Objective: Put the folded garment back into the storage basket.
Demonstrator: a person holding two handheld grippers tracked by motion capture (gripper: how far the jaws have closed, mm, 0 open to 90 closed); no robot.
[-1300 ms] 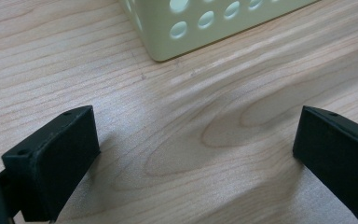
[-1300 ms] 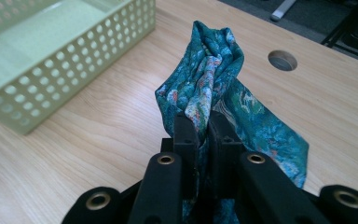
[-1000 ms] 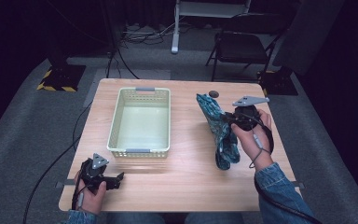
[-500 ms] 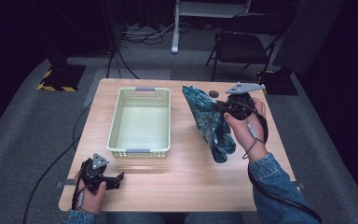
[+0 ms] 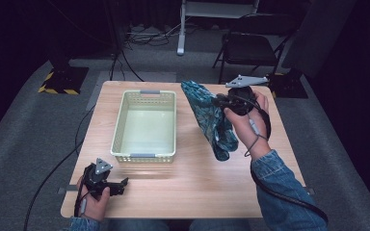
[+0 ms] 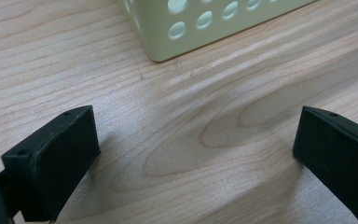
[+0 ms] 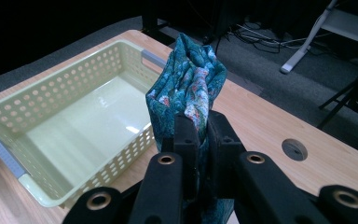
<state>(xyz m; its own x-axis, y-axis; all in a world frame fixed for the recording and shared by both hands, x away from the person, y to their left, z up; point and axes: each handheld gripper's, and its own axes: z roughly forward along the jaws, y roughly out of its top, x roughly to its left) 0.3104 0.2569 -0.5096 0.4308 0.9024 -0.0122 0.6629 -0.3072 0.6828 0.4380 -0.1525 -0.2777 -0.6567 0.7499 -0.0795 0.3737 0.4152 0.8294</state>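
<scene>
Teal patterned cloth (image 5: 211, 120): long axis near-far, lower part hidden behind clamping right gripper (image 7: 203, 133) jaws. Left gripper (image 6: 193, 154): jaws apart over light wooden table (image 5: 197, 187), near pale green perforated plastic basket (image 5: 144, 124).

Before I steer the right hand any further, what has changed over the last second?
The right gripper, its fingers shut on the teal patterned cloth, has carried it up and leftward toward the pale green basket; the cloth's top has swung closer to the basket, its lower end trailing on the table. The left gripper, open, and the basket stayed put.
</scene>
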